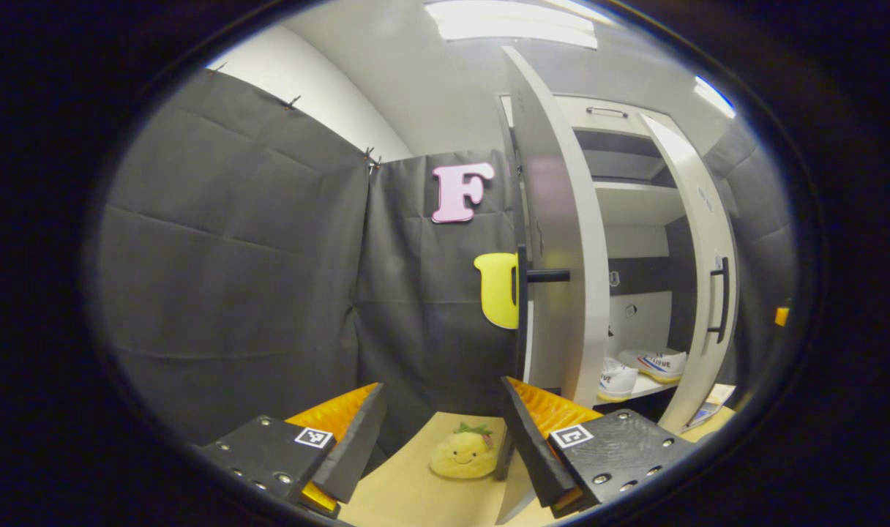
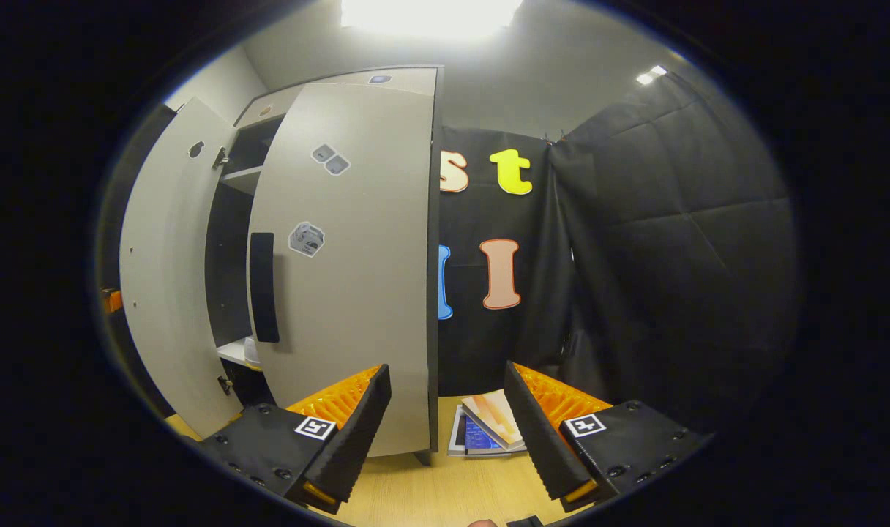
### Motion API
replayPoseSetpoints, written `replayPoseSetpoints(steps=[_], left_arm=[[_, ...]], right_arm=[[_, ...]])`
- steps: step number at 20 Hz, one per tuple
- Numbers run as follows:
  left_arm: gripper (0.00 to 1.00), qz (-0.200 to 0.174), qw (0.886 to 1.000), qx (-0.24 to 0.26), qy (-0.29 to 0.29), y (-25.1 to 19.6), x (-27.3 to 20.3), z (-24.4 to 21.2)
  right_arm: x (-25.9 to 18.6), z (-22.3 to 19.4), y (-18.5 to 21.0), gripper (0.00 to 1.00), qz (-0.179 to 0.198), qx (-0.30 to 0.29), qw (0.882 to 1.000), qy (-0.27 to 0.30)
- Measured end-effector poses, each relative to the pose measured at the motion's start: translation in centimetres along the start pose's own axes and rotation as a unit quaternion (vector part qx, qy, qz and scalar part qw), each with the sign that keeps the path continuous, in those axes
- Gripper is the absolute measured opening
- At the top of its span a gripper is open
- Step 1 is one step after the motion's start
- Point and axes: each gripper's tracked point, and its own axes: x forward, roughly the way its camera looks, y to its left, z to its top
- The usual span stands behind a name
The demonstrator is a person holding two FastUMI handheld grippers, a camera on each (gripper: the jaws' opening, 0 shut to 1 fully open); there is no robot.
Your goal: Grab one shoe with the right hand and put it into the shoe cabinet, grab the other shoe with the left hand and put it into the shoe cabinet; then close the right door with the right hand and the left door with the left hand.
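Observation:
The shoe cabinet (image 1: 635, 205) stands with both doors swung out. Two white shoes (image 1: 657, 364) (image 1: 617, 378) rest side by side on its low shelf. In the left gripper view the left door (image 1: 562, 249) is nearly edge-on, its handle (image 1: 549, 276) poking left; the right door (image 1: 701, 278) stands half open. My left gripper (image 1: 441, 384) is open and holds nothing, short of the left door. In the right gripper view the right door (image 2: 350, 256) with its dark handle (image 2: 263, 287) is close ahead. My right gripper (image 2: 447, 366) is open, near that door's hinge edge.
A yellow plush toy (image 1: 463, 454) lies on the wooden floor (image 1: 408, 490) between my left fingers, just left of the left door. Books (image 2: 489, 424) lie on the floor by the cabinet's right corner. Black cloth walls close in on both sides.

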Motion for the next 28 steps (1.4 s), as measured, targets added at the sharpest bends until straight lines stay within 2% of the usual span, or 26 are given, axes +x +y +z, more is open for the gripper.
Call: replayPoseSetpoints(steps=[9, 11, 15, 18, 20, 21, 22, 23, 26, 28], left_arm=[[0.89, -0.036, 0.999, -0.014, -0.002, -3.9, -1.2, 0.1], [0.94, -0.045, 0.999, -0.017, -0.002, -4.9, -1.4, 0.2], [0.89, -0.054, 0.998, -0.021, 0.001, -6.5, -1.0, 0.1], [0.89, -0.069, 0.997, -0.031, 0.005, -8.1, -0.6, 0.1], [0.92, -0.087, 0.996, -0.036, 0.006, -10.0, -0.3, 0.3], [0.89, -0.098, 0.994, -0.037, 0.007, -11.1, 0.0, 0.2], [0.92, -0.109, 0.993, -0.038, 0.007, -12.4, 0.4, 0.3], [0.89, -0.120, 0.992, -0.039, 0.007, -13.8, 0.8, 0.4], [0.92, -0.146, 0.989, -0.029, 0.005, -17.8, 1.1, 0.2], [0.89, -0.155, 0.988, -0.021, 0.007, -19.8, 1.5, 0.1]], right_arm=[[0.8, -0.3, -0.1, 0.97, 0.015, -0.002, 1.000, -0.004], [0.9, -0.4, -0.3, 0.97, 0.018, -0.002, 1.000, -0.003], [1.2, -0.6, -1.2, 0.97, 0.014, -0.003, 1.000, 0.001], [0.8, -1.1, -2.4, 0.97, 0.009, 0.004, 1.000, 0.003], [0.6, -1.4, -2.9, 0.97, 0.005, 0.005, 1.000, 0.006], [0.5, -1.6, -3.2, 0.97, 0.003, 0.006, 1.000, 0.008], [0.4, -1.7, -3.5, 0.98, 0.002, 0.006, 1.000, 0.009], [0.2, -1.5, -3.9, 0.97, 0.001, 0.007, 1.000, 0.008], [-0.6, -1.4, -5.3, 0.97, -0.007, 0.007, 1.000, 0.004], [-1.1, -1.5, -6.2, 0.98, -0.010, 0.007, 1.000, 0.004]])
